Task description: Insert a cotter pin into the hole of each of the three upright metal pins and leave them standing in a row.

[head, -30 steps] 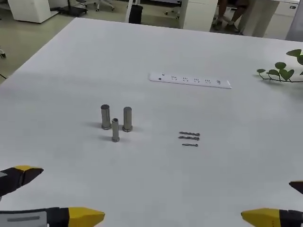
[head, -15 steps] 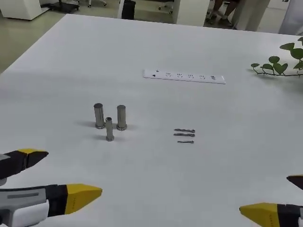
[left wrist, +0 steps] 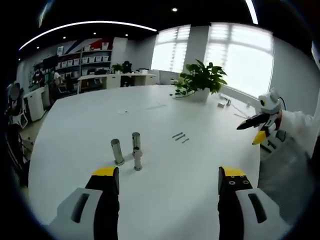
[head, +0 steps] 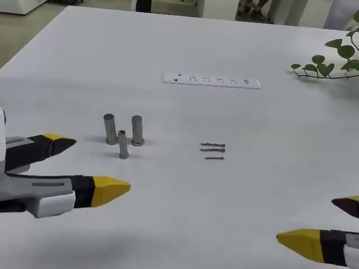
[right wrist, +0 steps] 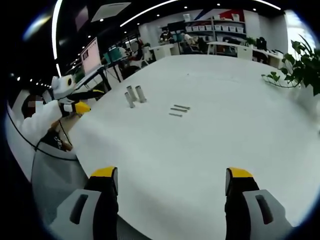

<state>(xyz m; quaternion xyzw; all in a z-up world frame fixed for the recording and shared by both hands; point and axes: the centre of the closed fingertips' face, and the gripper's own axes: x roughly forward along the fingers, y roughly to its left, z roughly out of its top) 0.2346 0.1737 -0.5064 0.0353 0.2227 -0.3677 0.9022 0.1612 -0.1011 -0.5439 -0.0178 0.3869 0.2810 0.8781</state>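
Note:
Three upright metal pins (head: 123, 133) stand in a tight cluster left of the table's middle; the shortest one (head: 123, 144) is nearest me. The cluster also appears as metal pins (left wrist: 129, 150) and metal pins (right wrist: 135, 95). Three cotter pins (head: 213, 150) lie side by side to their right, seen again as cotter pins (left wrist: 179, 136) and cotter pins (right wrist: 177, 110). My left gripper (head: 92, 163) hovers open just left of and nearer than the upright pins, holding nothing (left wrist: 169, 175). My right gripper (head: 308, 220) is open and empty at the near right (right wrist: 172, 173).
A white power strip (head: 211, 81) lies beyond the pins. A leafy plant (head: 331, 59) reaches in at the far right. The white table (head: 179, 213) spreads wide around the parts. Office desks and shelves stand in the background.
My left gripper has come forward and up, closer to the upright pins. The right gripper has edged further into the head view. The pins and cotter pins have not moved; the camera shifted.

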